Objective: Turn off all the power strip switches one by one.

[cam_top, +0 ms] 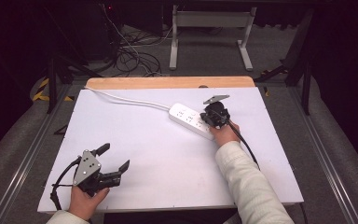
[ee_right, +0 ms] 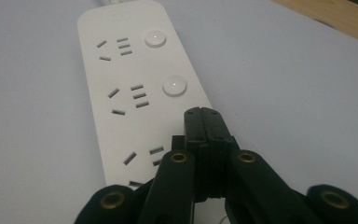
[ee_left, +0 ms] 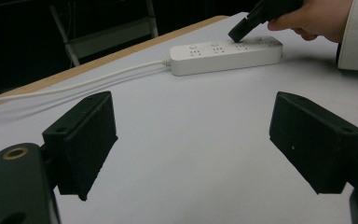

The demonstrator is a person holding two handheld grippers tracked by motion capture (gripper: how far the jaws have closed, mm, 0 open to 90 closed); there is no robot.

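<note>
Two buttons showed clear on the white power strip [ee_right: 135, 88], far right on the table [cam_top: 168, 158]; our right gripper [ee_right: 207, 126], fingers pressed together, tipped onto the third. Left gripper [cam_top: 114, 158] idled, fingers spread, empty. Next, we judged, a firm push down.

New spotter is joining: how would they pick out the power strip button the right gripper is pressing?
Find the white power strip on the white table. Its round buttons run along one edge; the right gripper, jaws shut, covers the one nearest the cordless end, unlike the two exposed buttons.
</note>
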